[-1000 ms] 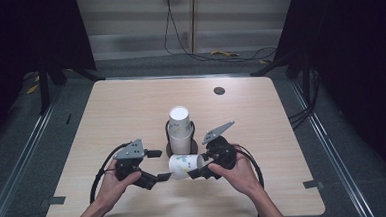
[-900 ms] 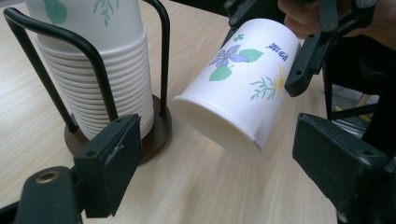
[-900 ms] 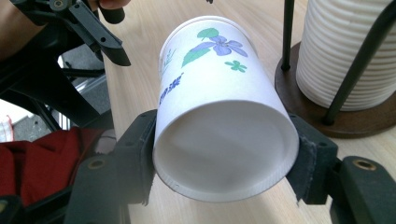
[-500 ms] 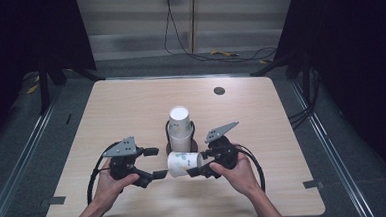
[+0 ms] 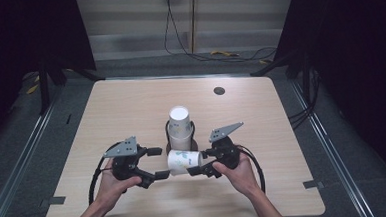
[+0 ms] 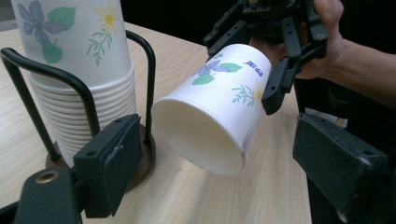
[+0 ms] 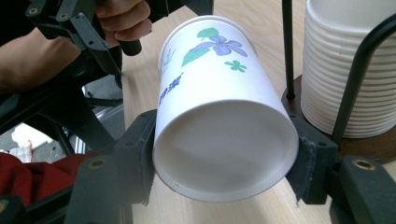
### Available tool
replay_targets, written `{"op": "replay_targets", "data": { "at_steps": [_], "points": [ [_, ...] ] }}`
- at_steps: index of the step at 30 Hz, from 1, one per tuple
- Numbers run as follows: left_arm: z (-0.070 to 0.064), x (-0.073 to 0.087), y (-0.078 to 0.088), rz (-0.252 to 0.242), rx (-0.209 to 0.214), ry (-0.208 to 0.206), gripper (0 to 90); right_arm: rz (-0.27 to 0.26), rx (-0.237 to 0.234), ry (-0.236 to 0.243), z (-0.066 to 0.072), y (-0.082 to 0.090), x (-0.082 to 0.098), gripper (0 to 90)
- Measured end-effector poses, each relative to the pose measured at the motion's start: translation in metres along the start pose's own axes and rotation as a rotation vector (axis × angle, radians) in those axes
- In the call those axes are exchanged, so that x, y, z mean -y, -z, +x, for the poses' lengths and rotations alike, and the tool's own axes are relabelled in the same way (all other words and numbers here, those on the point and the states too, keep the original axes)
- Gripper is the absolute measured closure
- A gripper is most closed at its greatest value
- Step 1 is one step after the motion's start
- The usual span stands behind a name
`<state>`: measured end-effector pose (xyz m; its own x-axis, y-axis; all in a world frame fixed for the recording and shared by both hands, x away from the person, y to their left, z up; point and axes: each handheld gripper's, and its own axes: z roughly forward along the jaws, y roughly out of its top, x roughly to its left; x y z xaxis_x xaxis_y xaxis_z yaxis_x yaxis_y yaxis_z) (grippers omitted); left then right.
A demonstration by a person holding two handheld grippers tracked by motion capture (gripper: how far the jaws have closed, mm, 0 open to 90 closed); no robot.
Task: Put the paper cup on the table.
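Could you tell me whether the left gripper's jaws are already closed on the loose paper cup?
No, the left gripper stands open, its jaws apart from the paper cup.

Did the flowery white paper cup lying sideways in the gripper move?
No. The flowery white paper cup sits just in front of the stack of cups in the black wire holder, as before.

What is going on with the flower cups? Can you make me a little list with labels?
held cup: paper cup with flower print, lying sideways above the table
holder: right gripper, jaws pressed on the cup's bottom end
cup opening: points toward the left gripper
left gripper: jaws apart, nothing between them
cup stack: tall stack of flower cups, upside down
rack: black wire stand on a round brown base
table: light wood
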<state>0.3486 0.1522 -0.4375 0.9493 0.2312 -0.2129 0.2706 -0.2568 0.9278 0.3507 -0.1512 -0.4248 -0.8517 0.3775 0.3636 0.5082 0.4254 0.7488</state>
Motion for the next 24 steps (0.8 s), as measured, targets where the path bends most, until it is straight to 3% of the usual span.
{"op": "replay_targets", "data": {
  "at_steps": [11,24],
  "points": [
    [0.0011,-0.0015,-0.0011,-0.01,0.001,0.01,15.7,-0.06,-0.029,0.006,-0.0002,0.0002,-0.0002,35.8],
    [-0.0016,-0.0055,0.0033,-0.027,-0.013,-0.005,15.7,-0.101,-0.018,0.02,0.0044,0.0028,-0.0017,36.0]
  ]
}}
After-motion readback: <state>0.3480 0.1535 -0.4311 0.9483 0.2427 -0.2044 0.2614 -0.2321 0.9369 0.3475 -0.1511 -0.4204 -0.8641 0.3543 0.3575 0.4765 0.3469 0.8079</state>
